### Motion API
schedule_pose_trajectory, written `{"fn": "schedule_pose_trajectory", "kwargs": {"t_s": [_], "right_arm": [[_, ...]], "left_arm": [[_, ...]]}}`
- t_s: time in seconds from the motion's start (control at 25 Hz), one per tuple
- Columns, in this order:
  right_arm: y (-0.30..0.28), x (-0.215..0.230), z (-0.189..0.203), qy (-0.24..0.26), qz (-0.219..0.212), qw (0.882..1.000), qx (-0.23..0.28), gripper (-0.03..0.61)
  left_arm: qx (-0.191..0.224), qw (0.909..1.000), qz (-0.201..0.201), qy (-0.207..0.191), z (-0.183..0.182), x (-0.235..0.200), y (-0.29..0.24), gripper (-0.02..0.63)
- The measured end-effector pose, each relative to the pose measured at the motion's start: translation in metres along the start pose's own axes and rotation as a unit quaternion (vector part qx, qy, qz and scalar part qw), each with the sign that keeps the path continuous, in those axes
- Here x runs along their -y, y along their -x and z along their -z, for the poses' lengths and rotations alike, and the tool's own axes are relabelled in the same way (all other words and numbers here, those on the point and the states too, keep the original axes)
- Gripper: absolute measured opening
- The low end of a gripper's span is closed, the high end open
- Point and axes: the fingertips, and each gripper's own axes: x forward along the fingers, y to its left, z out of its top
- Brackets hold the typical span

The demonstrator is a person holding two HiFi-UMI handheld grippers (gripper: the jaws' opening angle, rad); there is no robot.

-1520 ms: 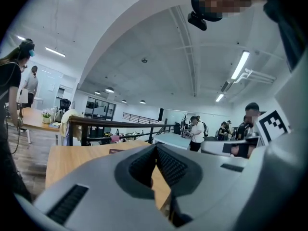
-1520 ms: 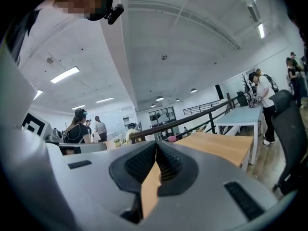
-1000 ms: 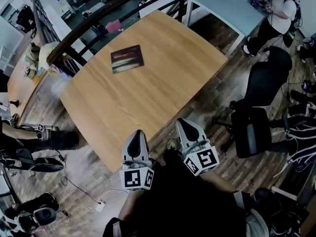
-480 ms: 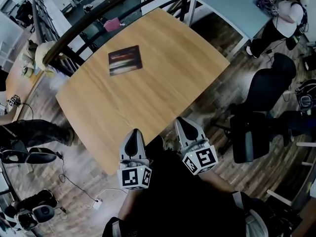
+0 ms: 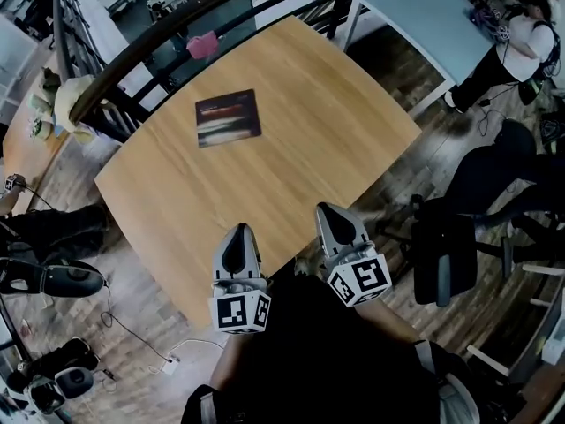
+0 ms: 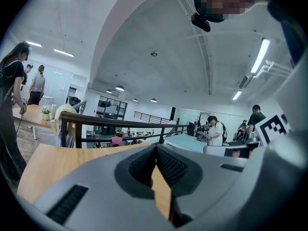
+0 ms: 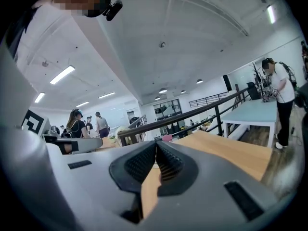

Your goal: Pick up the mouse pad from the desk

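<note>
1. Far across the light wooden desk (image 5: 300, 140), towards its far-left part, lies the dark rectangular mouse pad (image 5: 228, 118) with blurred red and pale bands. It lies flat, well apart from both tools, and its long axis runs roughly left to right in the head view.
2. Your left gripper (image 5: 237, 230) sits over the near edge of the desk. The pad lies almost straight ahead of it, so this is judged the nearer tool.
3. Your right gripper (image 5: 329, 208) is also at the near edge, and the pad lies ahead and to its left.
4. Both tools have their jaws closed together, ribbed pads meeting, with nothing between them. Each must be opened before any grasp.
5. The bare desk surface between tools and pad carries no obstruction.
6. Surroundings: a black metal railing (image 5: 150, 47) runs just beyond the far-left desk edge; a black office chair (image 5: 446, 254) stands to your right; a pale blue table (image 5: 415, 7) stands beyond. None blocks the reach.
</note>
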Motion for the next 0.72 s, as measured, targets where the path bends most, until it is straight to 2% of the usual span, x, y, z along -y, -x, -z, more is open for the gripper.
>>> {"fn": "schedule_pose_trajectory", "kwargs": {"t_s": [0.4,0.56,0.72], "right_arm": [[-0.108,0.003,-0.001,0.006,-0.002,1.0,-0.027,0.031],[-0.148,0.003,0.004,0.005,0.0,0.999,-0.037,0.031],[-0.192,0.002,0.009,0.007,-0.003,0.998,-0.056,0.031]], "left_arm": [[0.017,0.9993,-0.034,0.003,-0.027,-0.092,-0.063,0.023],[0.012,0.999,-0.043,0.0,-0.025,-0.125,-0.084,0.023],[0.0,0.998,-0.062,0.013,-0.019,-0.159,-0.103,0.023]]}}
